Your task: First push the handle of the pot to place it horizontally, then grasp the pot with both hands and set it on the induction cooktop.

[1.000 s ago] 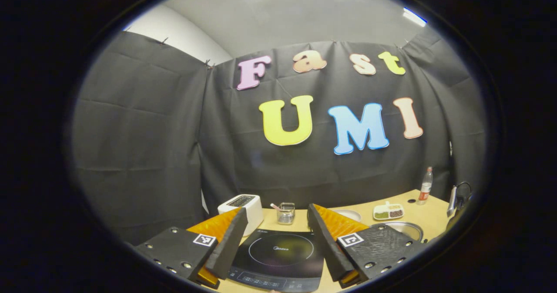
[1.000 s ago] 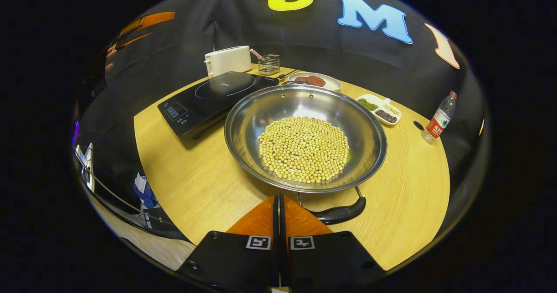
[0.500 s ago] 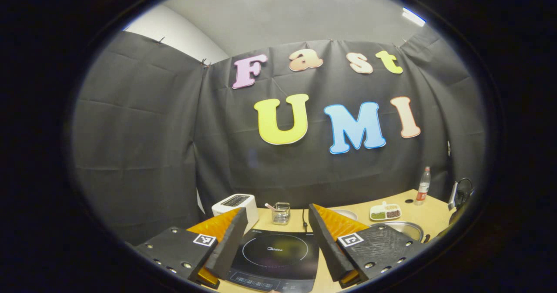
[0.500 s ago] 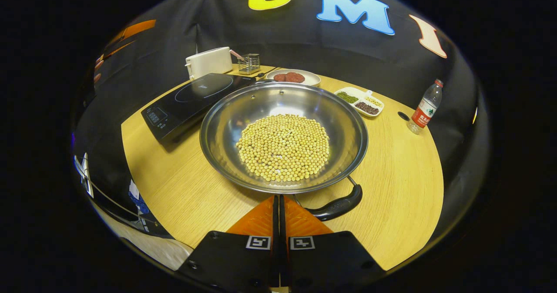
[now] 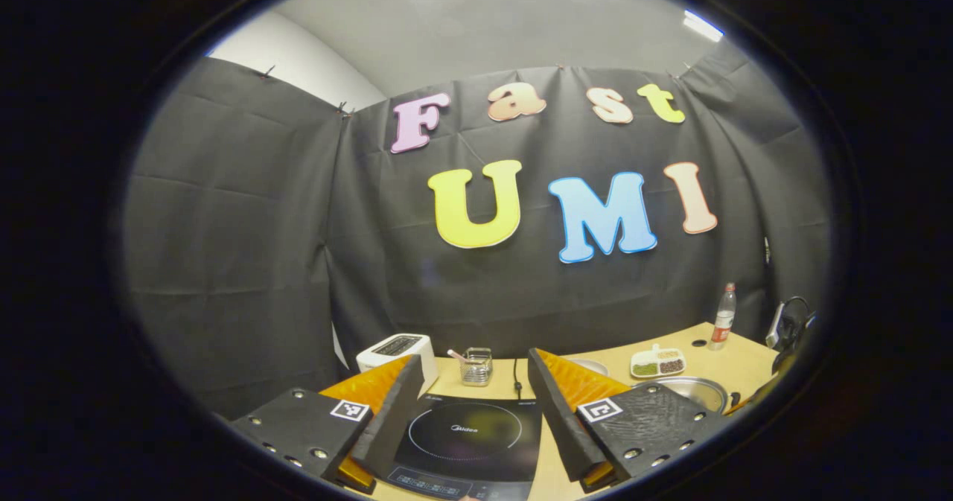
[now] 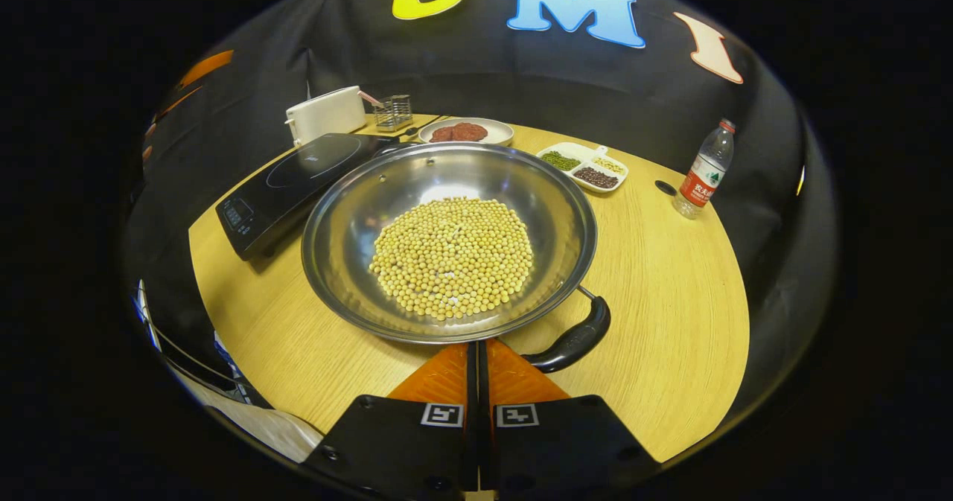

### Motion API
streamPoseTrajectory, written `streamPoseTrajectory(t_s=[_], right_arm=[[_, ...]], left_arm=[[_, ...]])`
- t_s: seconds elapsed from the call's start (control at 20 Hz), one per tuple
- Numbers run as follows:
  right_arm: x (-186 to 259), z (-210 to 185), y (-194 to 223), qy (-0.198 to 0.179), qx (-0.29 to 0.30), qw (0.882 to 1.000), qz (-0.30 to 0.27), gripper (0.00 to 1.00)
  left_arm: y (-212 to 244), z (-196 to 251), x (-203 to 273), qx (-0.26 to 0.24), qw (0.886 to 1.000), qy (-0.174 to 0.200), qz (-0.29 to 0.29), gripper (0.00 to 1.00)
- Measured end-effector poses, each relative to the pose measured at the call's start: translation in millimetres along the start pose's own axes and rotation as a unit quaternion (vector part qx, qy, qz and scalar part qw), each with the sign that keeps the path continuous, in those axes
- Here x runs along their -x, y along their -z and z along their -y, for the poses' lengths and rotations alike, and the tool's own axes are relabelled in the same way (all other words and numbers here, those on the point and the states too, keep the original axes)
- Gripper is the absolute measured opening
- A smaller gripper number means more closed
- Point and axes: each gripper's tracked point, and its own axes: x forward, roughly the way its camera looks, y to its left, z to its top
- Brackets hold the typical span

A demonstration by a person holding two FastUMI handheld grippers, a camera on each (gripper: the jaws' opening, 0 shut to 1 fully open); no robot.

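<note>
A wide steel pot (image 6: 450, 242) full of yellow beans sits on the round wooden table (image 6: 670, 322). Its black handle (image 6: 572, 339) is at the near right rim. My right gripper (image 6: 476, 346) is shut, its tips right at the pot's near rim, just left of that handle. The black induction cooktop (image 6: 290, 182) lies left of the pot. In the left gripper view, my left gripper (image 5: 469, 382) is open above the cooktop (image 5: 463, 441), with nothing between its fingers, and the pot's rim (image 5: 698, 389) peeks in at the right.
At the table's back stand a white toaster (image 6: 325, 114), a small wire holder (image 6: 392, 111), a plate of red patties (image 6: 463, 131) and a divided dish of beans (image 6: 584, 168). A water bottle (image 6: 702, 170) stands far right beside a small hole (image 6: 663, 187).
In the right gripper view the pot has slid left and its handle has swung further right. The left gripper's view has drifted, with the cooktop shifting slightly left.
</note>
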Motion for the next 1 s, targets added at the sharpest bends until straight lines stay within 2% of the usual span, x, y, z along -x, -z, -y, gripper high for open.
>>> streamPoseTrajectory(t_s=[0.9,1.0], right_arm=[[-28.4,64.8,-20.1,0.036,-0.039,0.999,0.002,0.0],[-31.0,68.5,-22.4,0.034,-0.049,0.998,0.005,0.02]], left_arm=[[10.4,23.9,0.0,-0.012,0.999,-0.029,-0.022,0.84],[11.6,29.2,1.9,-0.015,0.999,-0.03,-0.024,0.84]])
